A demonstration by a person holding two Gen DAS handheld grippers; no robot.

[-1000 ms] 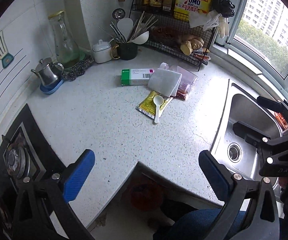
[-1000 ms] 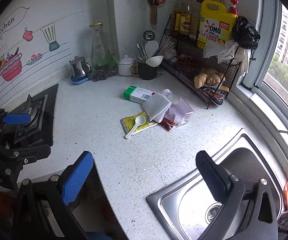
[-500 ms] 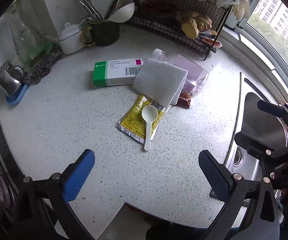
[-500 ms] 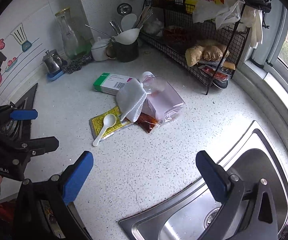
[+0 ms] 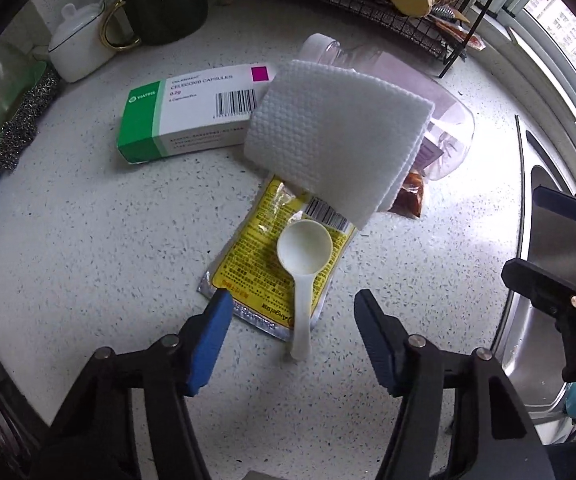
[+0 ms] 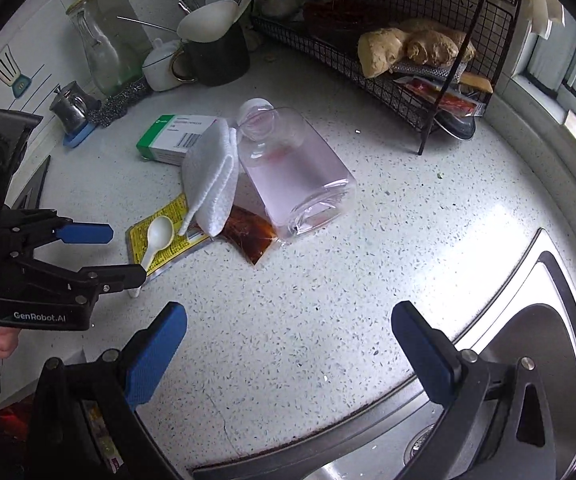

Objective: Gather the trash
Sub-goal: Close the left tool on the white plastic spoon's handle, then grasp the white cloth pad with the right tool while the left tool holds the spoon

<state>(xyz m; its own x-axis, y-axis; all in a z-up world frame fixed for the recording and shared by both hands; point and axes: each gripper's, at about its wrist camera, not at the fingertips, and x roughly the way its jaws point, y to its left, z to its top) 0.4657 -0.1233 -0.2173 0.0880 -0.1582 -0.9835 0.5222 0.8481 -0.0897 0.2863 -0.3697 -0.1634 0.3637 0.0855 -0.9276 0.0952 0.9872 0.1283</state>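
A white plastic spoon (image 5: 304, 252) lies on a yellow sachet (image 5: 255, 264) on the speckled counter. Behind them a folded white cloth (image 5: 336, 136) leans on a clear bottle (image 6: 296, 168) lying on its side, with a green-and-white medicine box (image 5: 183, 112) and a brown sauce packet (image 6: 249, 236) beside it. My left gripper (image 5: 292, 308) points down over the spoon's handle. Its jaws are closing, one on each side of the handle, with the pads still clear of it. My right gripper (image 6: 288, 316) stands open above bare counter, nearer than the bottle.
A steel sink (image 6: 528, 340) lies at the right. A black wire rack (image 6: 408, 80) with ginger stands behind the trash. A dark mug of utensils (image 6: 215, 56), a white lidded pot (image 5: 75, 48) and a glass carafe (image 6: 95, 52) line the back wall.
Both grippers have come down and in toward the trash pile. The left jaws have narrowed from wide open to either side of the spoon's handle.
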